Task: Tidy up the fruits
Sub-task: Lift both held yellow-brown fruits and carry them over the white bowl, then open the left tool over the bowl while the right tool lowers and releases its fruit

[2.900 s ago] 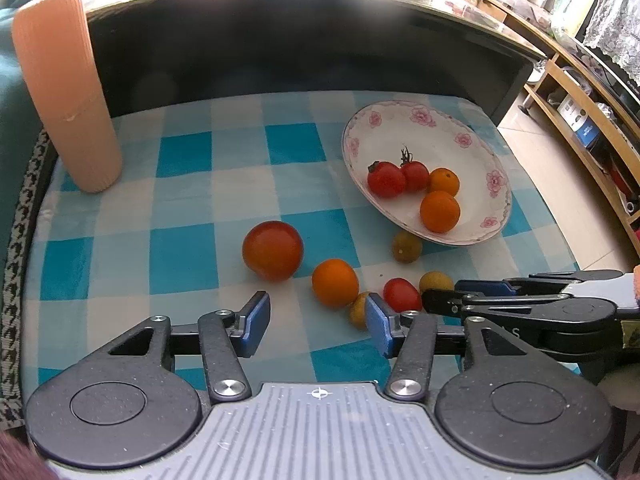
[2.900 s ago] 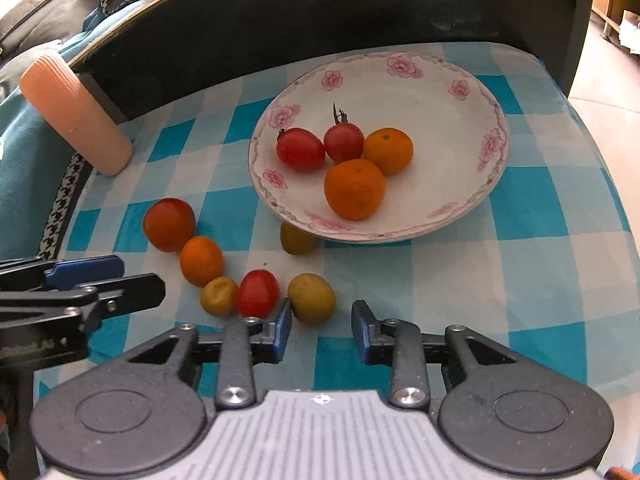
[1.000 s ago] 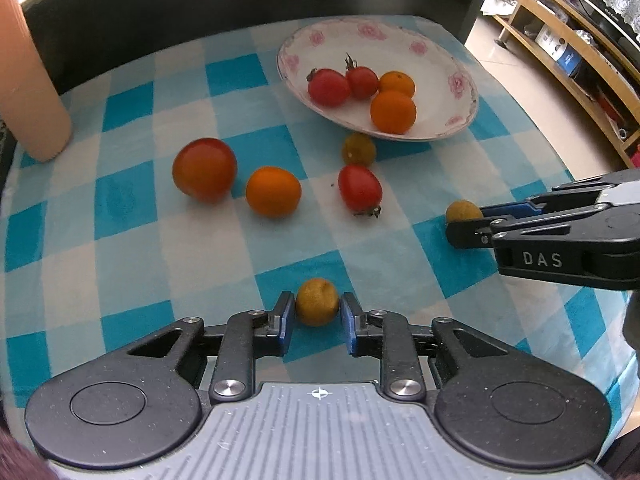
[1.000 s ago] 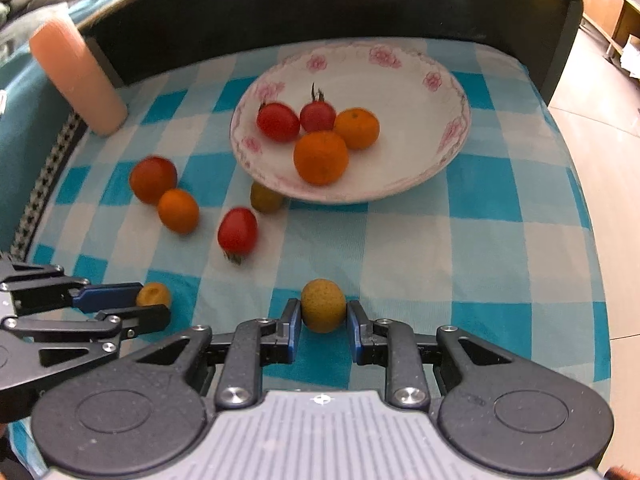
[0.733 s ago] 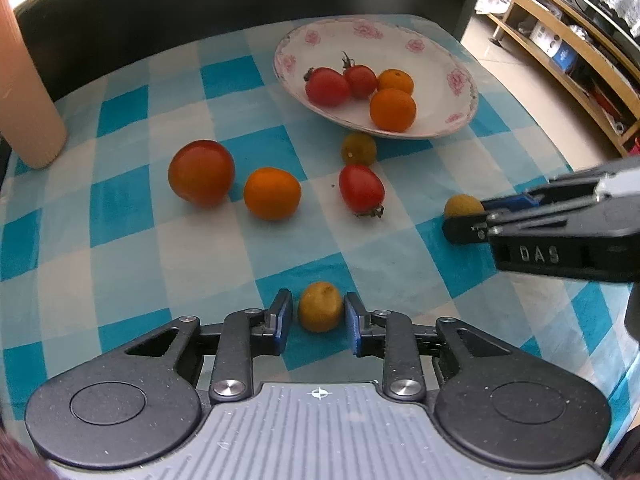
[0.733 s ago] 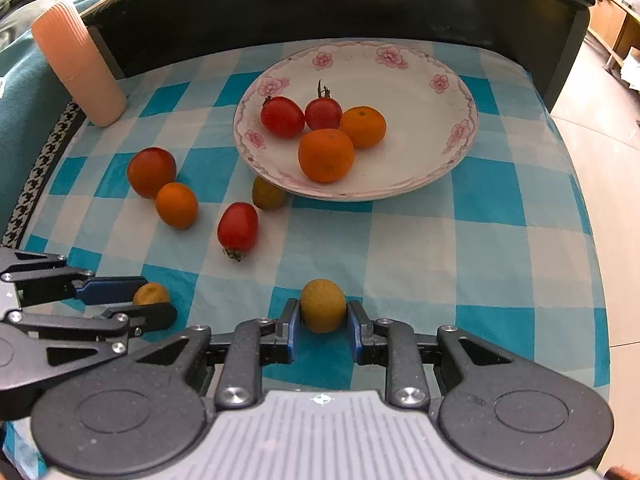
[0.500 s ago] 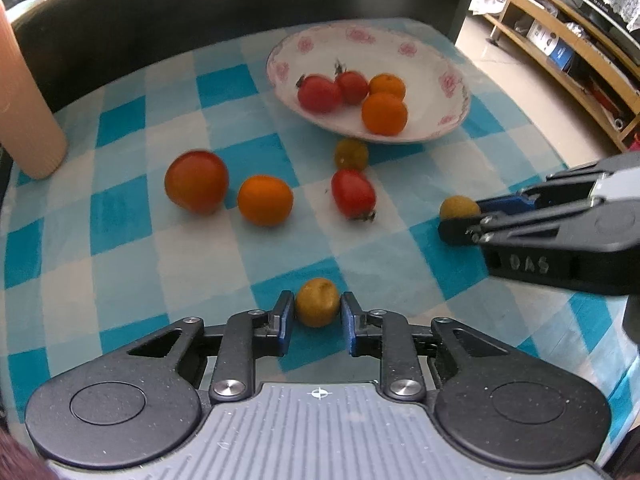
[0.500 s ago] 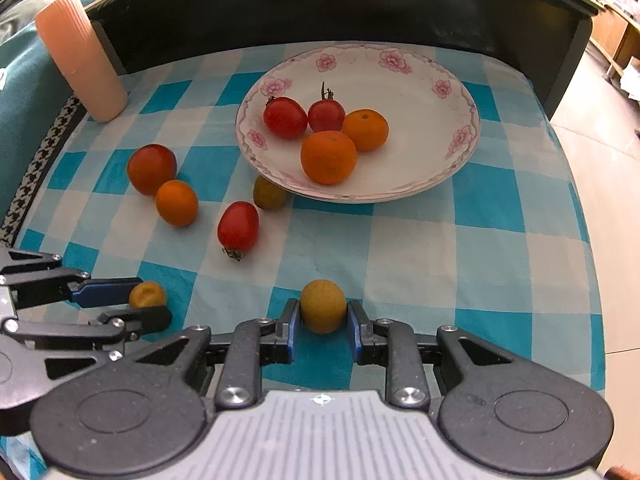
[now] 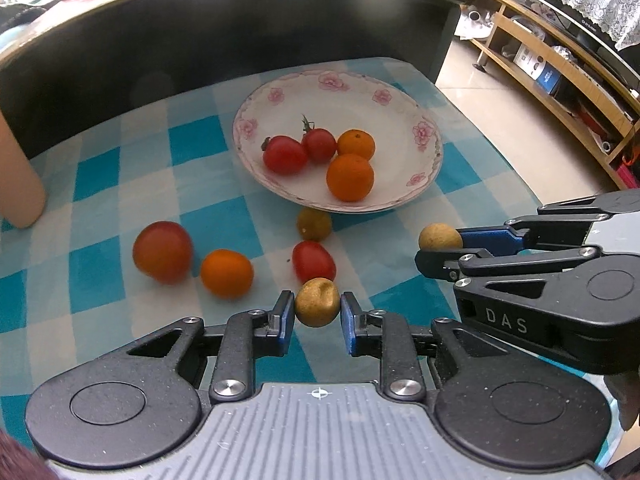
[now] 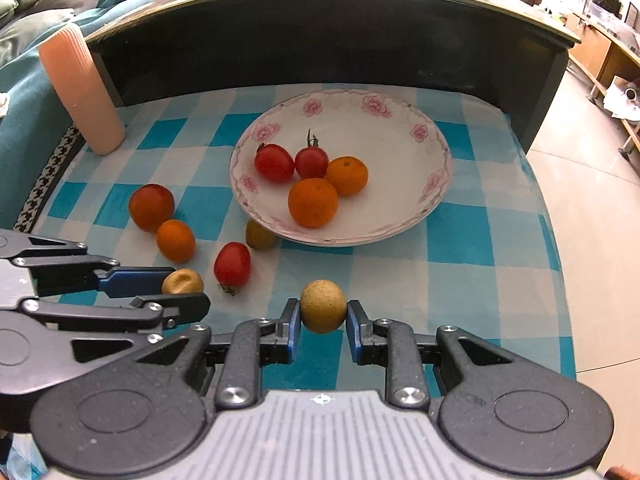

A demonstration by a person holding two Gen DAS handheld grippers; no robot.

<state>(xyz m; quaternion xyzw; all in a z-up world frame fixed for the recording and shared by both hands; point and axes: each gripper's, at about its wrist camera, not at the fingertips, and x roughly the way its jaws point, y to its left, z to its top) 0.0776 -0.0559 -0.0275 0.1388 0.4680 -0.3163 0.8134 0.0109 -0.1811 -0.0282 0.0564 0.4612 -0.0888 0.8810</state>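
- Left wrist view: left gripper (image 9: 318,314) was pinching a small tan fruit (image 9: 317,302), pads pressed on both its sides, fruit clear of the checked cloth (image 9: 96,260).
- Right wrist view: right gripper (image 10: 323,325) was clamped the same way on a second tan fruit (image 10: 323,306), also lifted.
- Flowered plate (image 10: 400,128) sat at 12 o'clock from both grippers, holding two cherry tomatoes and two oranges bunched at its centre-left.
- Loose on the cloth, 9–10 o'clock of the plate: large tomato (image 9: 162,251), small orange (image 9: 226,273), red cherry tomato (image 9: 313,261), and a dull green-brown fruit (image 9: 314,223) touching the plate's near rim.
- Step, by my read: both picks done, carry to the plate pending.
- Next move called for: bring each fruit over the rim, release onto the bare right half of the plate, low, so neither rolls out; keep the two grippers from crossing.
- Four loose fruits would remain after that.
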